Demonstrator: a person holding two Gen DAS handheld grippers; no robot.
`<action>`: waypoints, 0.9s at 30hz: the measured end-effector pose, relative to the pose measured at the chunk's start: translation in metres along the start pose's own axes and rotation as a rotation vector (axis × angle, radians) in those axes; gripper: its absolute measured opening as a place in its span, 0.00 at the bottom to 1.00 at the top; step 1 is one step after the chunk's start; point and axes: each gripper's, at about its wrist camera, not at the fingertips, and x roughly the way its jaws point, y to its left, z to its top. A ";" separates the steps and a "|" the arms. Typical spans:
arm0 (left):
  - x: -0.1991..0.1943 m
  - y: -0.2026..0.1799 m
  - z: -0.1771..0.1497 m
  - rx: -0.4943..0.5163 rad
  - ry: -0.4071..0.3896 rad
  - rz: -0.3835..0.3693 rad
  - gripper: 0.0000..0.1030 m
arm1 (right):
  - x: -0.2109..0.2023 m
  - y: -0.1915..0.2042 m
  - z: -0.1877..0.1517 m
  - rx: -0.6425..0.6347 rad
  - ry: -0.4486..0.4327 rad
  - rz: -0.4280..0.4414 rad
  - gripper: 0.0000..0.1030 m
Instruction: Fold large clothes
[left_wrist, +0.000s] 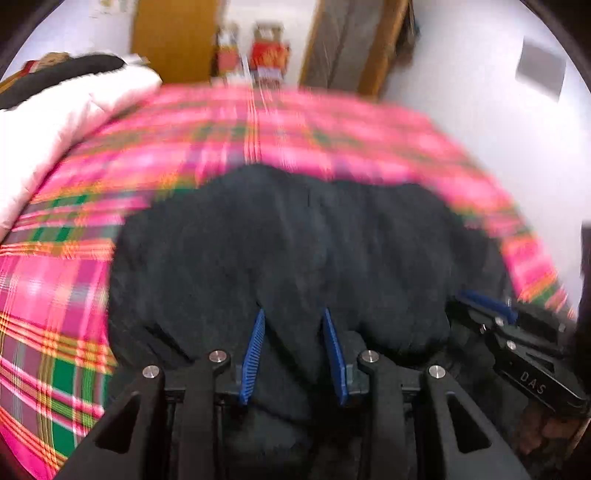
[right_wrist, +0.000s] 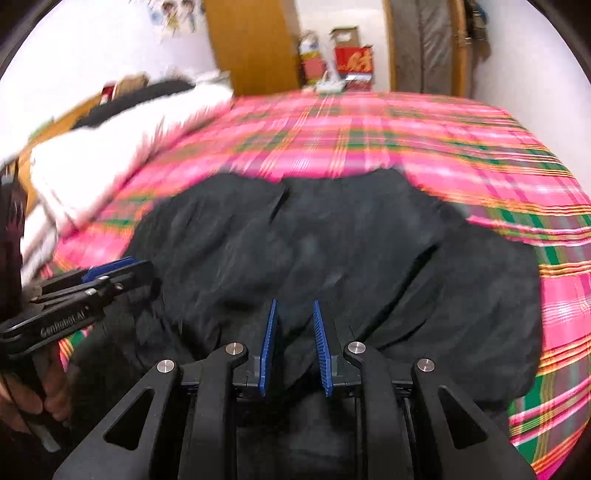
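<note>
Both claws, left claw (left_wrist: 293, 314) and right claw (right_wrist: 294, 304), clamping black garment (left_wrist: 295, 240), plaid bedspread (left_wrist: 55, 295)

Beyond the black garment (right_wrist: 332, 251) the plaid bedspread (right_wrist: 424, 147) lies bare – free room there; left of the garment, a white quilt (right_wrist: 110, 166) blocks the way.

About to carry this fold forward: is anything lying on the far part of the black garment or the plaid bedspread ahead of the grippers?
Nothing visible does. The black garment lies bare ahead of both grippers, and the plaid bedspread beyond it is open. The white quilt is bunched off to the left, clear of the garment.
</note>
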 end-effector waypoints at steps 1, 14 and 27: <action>0.013 -0.001 -0.006 0.010 0.057 0.017 0.34 | 0.012 0.003 -0.005 -0.003 0.030 -0.010 0.20; 0.041 0.007 -0.007 -0.033 0.067 0.015 0.37 | 0.046 -0.002 -0.017 -0.028 0.035 -0.032 0.19; 0.033 0.006 -0.016 -0.069 0.038 0.003 0.37 | 0.024 0.006 -0.015 -0.065 0.084 -0.088 0.19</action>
